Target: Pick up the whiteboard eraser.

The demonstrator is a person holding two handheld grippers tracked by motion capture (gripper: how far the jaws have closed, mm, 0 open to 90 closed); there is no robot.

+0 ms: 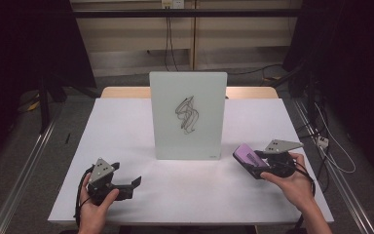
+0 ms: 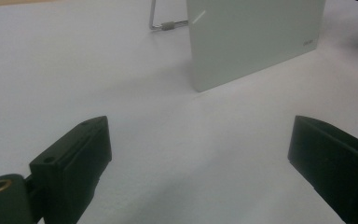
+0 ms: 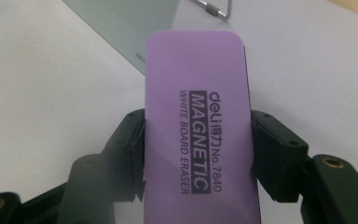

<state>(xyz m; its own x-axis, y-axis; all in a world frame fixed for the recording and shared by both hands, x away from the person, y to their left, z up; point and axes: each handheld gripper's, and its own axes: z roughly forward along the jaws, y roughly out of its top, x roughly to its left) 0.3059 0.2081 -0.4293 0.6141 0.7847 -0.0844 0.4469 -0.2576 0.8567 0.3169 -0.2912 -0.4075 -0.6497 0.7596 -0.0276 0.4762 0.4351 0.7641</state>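
Two hands low over white table (image 1: pixel 126 126), one at each near corner. Left hand (image 1: pixel 93 207) wrapped around left gripper (image 1: pixel 132 184), jaws spread wide, nothing between them, aimed toward upright white glass board (image 1: pixel 187 116) bearing black scribble (image 1: pixel 187 115). Right hand (image 1: pixel 292 181) gripping right gripper (image 3: pixel 198 154), jaws clamped on sides of purple rectangular whiteboard eraser (image 3: pixel 198 126), printed "MAGNETIC WHITE BOARD ERASER", lifted just beside board's lower right corner.

The eraser (image 3: pixel 198 135) runs off the bottom edge at 6 o'clock; the board's (image 2: pixel 254 39) top is cropped at 12.
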